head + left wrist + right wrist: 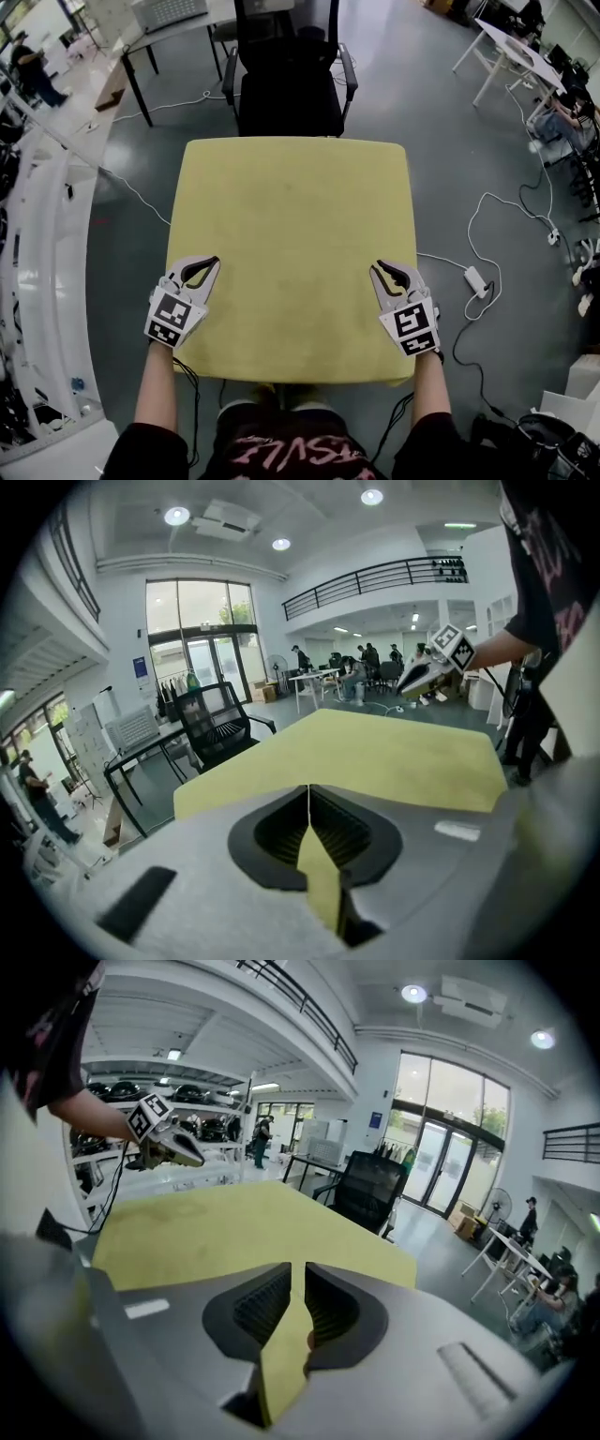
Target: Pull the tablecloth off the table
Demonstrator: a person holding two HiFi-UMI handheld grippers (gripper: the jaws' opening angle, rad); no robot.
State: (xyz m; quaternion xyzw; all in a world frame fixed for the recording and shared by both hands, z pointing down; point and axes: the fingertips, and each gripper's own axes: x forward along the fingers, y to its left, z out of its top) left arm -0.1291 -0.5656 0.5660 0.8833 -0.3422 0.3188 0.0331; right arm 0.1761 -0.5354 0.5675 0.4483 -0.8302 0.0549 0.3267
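A yellow tablecloth (295, 225) lies flat over the whole square table. My left gripper (214, 262) hovers over its near left edge, its tips meeting in a thin line with nothing pinched between them. In the left gripper view the left gripper (308, 789) shows cloth (375, 752) only through the hollow behind its tips. My right gripper (377, 267) is over the near right edge. Its jaws stand a narrow slit apart in the right gripper view (297, 1267), and the cloth (206, 1222) beneath shows through. Neither gripper holds anything.
A black office chair (289, 75) stands against the table's far side. On the floor to the right lie a white power strip (475, 279) and cables. A long white bench (37, 281) runs along the left. More tables and people are at the far right (511, 47).
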